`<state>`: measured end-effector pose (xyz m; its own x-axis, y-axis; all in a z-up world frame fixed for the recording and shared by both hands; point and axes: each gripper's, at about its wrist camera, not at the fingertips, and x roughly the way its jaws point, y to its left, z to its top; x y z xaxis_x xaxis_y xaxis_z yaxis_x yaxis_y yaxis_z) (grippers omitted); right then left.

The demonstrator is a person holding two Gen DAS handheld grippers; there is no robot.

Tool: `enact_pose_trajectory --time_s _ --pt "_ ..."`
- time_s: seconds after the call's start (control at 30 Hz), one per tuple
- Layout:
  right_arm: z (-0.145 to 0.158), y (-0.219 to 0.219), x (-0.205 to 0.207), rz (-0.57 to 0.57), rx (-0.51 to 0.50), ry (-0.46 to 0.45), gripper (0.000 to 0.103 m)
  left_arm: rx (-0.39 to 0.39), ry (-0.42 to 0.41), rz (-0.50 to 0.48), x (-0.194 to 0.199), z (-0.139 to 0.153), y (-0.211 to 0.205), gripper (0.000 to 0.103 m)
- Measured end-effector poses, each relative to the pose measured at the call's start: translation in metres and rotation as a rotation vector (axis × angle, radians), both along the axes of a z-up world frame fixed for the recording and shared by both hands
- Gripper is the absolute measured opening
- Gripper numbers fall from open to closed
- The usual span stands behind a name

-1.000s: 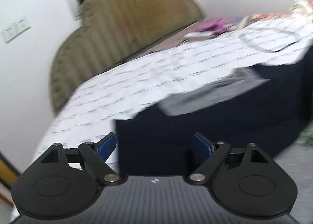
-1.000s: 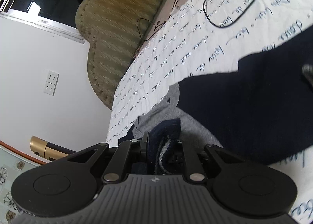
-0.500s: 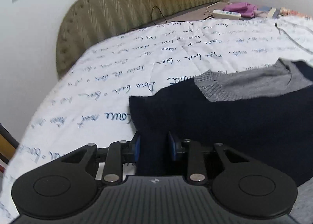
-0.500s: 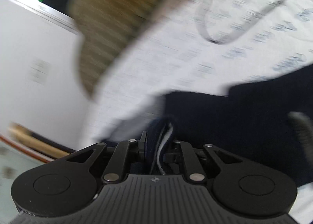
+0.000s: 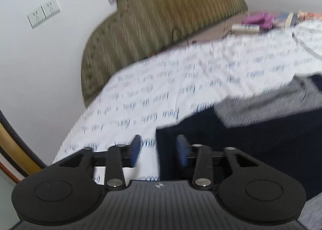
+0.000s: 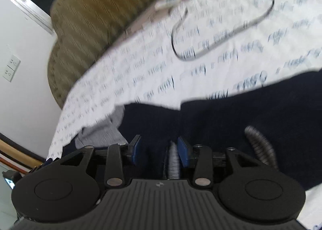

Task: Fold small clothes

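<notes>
Over navy sweater (image 5: pixel 251 139), left hand-held gripper (image 5: pixel 158 150) parted, right hand-held gripper (image 6: pixel 159 150) seemingly likewise, blurred.

Item count: one navy sweater (image 5: pixel 251 145) with grey collar, one bed (image 5: pixel 161 89), one headboard (image 5: pixel 161 18), one cable (image 6: pixel 221 29), two grippers (image 5: pixel 158 150) (image 6: pixel 159 150).

A bed with a white, blue-lettered sheet (image 6: pixel 201 63) carries a dark navy and grey knitted sweater (image 6: pixel 251 109) and a looped grey cable (image 6: pixel 259 16).

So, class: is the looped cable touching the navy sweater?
Apart. The right wrist view shows the cable on the sheet, with printed sheet between it and the sweater.
</notes>
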<state>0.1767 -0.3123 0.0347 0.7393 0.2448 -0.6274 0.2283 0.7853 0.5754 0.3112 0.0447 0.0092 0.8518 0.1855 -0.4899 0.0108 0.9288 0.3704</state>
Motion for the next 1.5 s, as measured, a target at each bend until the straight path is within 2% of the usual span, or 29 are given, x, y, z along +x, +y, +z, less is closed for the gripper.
enact_pose_trajectory --time_s 0.03,0.1,0.23,0.27,0.3,0.33,0.37,0.43,0.53,0.6,0.63,0.7,0.73,0.77,0.87,0.9,1.0,1.03,1.1,1.17,1.2,1.23,1.3,1.33,1.4,1.43,1.5 --pt "0.004 0.006 -0.001 0.016 -0.023 -0.014 0.041 -0.010 -0.019 -0.012 0.000 0.003 -0.004 0.067" --pt "0.006 0.020 0.002 0.071 -0.030 -0.021 0.041 -0.008 -0.028 -0.049 0.005 0.000 -0.016 0.074" --pt "-0.004 0.052 0.017 0.175 -0.050 -0.002 0.044 0.072 0.078 -0.058 0.032 -0.039 -0.035 0.074" --pt "-0.008 0.056 0.020 0.178 -0.078 0.015 0.044 0.086 0.072 -0.049 0.035 -0.049 -0.035 0.074" --pt "-0.010 0.058 0.022 0.168 -0.094 0.029 0.045 0.065 0.041 -0.049 0.033 -0.052 -0.031 0.074" --pt "-0.013 0.054 0.022 0.158 -0.087 0.039 0.044 0.038 0.044 -0.043 0.034 -0.053 -0.027 0.074" --pt "-0.018 0.046 0.021 0.147 -0.061 0.051 0.043 0.004 0.049 -0.040 0.034 -0.052 -0.022 0.074" --pt "-0.032 0.029 0.020 0.123 0.037 0.075 0.035 -0.033 0.059 -0.040 0.034 -0.051 -0.016 0.074" --pt "-0.022 0.020 0.020 0.097 0.103 0.085 0.040 -0.056 0.067 -0.036 0.030 -0.036 -0.015 0.074" --pt "0.003 0.032 0.027 0.145 0.053 0.007 0.046 -0.095 0.021 -0.095 0.027 -0.015 -0.014 0.076" --pt "0.014 0.040 0.036 0.180 0.014 -0.031 0.056 -0.080 -0.006 -0.111 0.029 -0.005 -0.015 0.076" --pt "0.028 0.054 0.062 0.243 -0.094 -0.059 0.063 -0.026 -0.052 -0.122 0.040 0.013 -0.015 0.076" --pt "0.032 0.061 0.079 0.282 -0.164 -0.056 0.064 -0.009 -0.053 -0.142 0.048 0.018 -0.014 0.077" --pt "0.033 0.067 0.096 0.322 -0.227 -0.039 0.064 0.002 -0.025 -0.181 0.060 0.021 -0.013 0.077" --pt "0.024 0.077 0.144 0.427 -0.358 0.033 0.064 -0.034 0.169 -0.298 0.097 0.011 -0.008 0.077" --pt "0.019 0.079 0.159 0.442 -0.389 0.061 0.064 -0.043 0.210 -0.318 0.104 0.005 -0.007 0.077" --pt "0.004 0.082 0.191 0.489 -0.450 0.109 0.064 -0.002 0.227 -0.351 0.118 -0.009 -0.008 0.077" --pt "-0.001 0.084 0.199 0.509 -0.465 0.124 0.063 -0.010 0.238 -0.367 0.121 -0.012 -0.009 0.077" --pt "-0.013 0.095 0.209 0.565 -0.475 0.147 0.064 -0.053 0.302 -0.416 0.128 -0.018 -0.008 0.077" --pt "-0.022 0.100 0.209 0.618 -0.478 0.158 0.066 -0.034 0.347 -0.457 0.129 -0.028 -0.012 0.077" --pt "-0.025 0.103 0.206 0.643 -0.488 0.138 0.062 -0.002 0.330 -0.474 0.127 -0.032 -0.014 0.078" --pt "-0.025 0.106 0.204 0.671 -0.492 0.116 0.051 0.006 0.312 -0.482 0.126 -0.033 -0.014 0.078" --pt "-0.026 0.108 0.203 0.693 -0.497 0.083 0.029 -0.022 0.298 -0.451 0.133 -0.030 -0.011 0.078" --pt "-0.025 0.106 0.205 0.689 -0.485 0.077 0.024 -0.030 0.284 -0.430 0.136 -0.028 -0.009 0.078" --pt "-0.023 0.101 0.207 0.673 -0.455 0.072 0.024 -0.029 0.246 -0.407 0.140 -0.022 -0.005 0.077" --pt "-0.023 0.099 0.208 0.668 -0.441 0.075 0.028 -0.024 0.244 -0.403 0.141 -0.022 -0.005 0.077" --pt "-0.024 0.097 0.208 0.667 -0.430 0.078 0.035 0.015 0.285 -0.417 0.144 -0.029 -0.009 0.077"
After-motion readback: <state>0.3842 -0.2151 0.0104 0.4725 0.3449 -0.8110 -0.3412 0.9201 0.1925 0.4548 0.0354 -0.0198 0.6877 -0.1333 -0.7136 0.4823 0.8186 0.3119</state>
